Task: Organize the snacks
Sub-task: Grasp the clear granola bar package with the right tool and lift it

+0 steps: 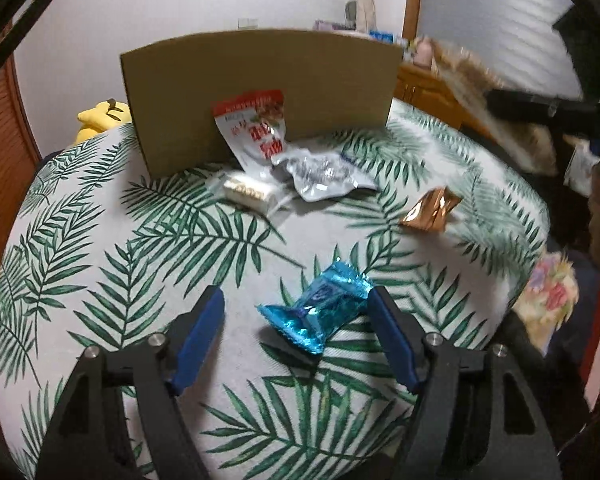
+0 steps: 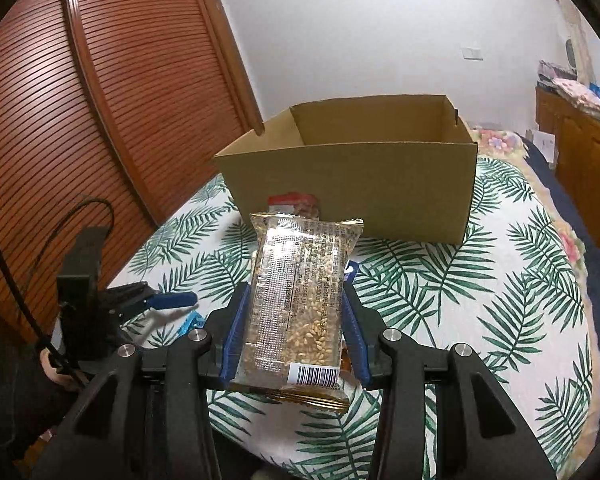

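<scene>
My left gripper is open just above the leaf-print cloth, and a blue foil snack packet lies between its fingers, against the right one. A red-and-white pouch leans on the cardboard box. A silver pouch, a clear-wrapped bar and a bronze foil packet lie in front of the box. My right gripper is shut on a grain bar packet, held above the table short of the open box. The left gripper shows at its left.
A yellow plush toy sits behind the box on the left. A slatted wooden door stands at the left, a wooden cabinet at the right. A flowered quilt lies past the table's right edge.
</scene>
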The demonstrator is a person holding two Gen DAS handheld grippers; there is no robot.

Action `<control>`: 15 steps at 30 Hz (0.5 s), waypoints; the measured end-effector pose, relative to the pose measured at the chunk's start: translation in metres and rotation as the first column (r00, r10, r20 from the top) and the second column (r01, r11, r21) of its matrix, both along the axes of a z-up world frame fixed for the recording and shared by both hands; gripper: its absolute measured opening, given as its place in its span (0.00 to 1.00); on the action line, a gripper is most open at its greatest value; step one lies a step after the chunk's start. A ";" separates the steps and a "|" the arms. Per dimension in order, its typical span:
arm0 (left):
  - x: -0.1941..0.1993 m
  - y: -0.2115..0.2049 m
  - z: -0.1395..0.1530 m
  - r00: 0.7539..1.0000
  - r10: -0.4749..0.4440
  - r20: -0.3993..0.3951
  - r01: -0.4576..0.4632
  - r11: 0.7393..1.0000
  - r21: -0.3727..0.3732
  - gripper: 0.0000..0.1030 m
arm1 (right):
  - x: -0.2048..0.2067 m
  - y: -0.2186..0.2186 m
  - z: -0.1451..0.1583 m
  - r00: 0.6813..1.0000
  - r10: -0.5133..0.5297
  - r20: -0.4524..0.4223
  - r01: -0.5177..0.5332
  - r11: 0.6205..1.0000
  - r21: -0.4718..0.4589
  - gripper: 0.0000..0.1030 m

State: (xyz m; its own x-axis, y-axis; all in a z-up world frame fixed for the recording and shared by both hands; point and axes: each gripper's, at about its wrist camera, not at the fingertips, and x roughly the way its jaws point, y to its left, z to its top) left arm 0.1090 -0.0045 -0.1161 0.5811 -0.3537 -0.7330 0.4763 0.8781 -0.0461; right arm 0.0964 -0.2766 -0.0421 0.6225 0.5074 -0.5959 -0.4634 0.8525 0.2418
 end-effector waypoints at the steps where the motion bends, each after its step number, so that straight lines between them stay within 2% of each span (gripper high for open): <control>1: 0.000 0.000 -0.001 1.000 0.000 0.000 0.000 1.000 0.010 0.71 | -0.001 -0.001 -0.001 1.000 0.001 -0.001 -0.001 1.000 0.002 0.42; 3: 0.004 -0.002 -0.004 1.000 0.007 -0.003 -0.007 1.000 0.028 0.71 | 0.000 -0.001 -0.003 1.000 0.002 -0.004 -0.002 1.000 0.003 0.42; 8: 0.011 -0.002 -0.004 0.999 0.036 -0.008 -0.036 0.999 0.020 0.71 | 0.001 -0.001 -0.010 1.000 -0.003 -0.010 0.003 1.000 -0.006 0.42; 11: 0.011 -0.001 -0.003 0.999 0.054 -0.001 -0.054 0.998 0.016 0.57 | 0.001 0.000 -0.013 1.000 -0.008 -0.009 0.008 1.000 -0.021 0.42; 13: 0.011 0.001 -0.002 0.998 0.061 0.000 -0.061 0.998 0.006 0.38 | 0.000 0.000 -0.016 1.000 -0.010 -0.009 0.010 1.000 -0.028 0.42; 15: 0.010 0.003 -0.001 0.998 0.068 -0.006 -0.068 0.998 -0.012 0.27 | 0.000 0.000 -0.018 1.000 -0.013 -0.012 0.013 0.999 -0.030 0.42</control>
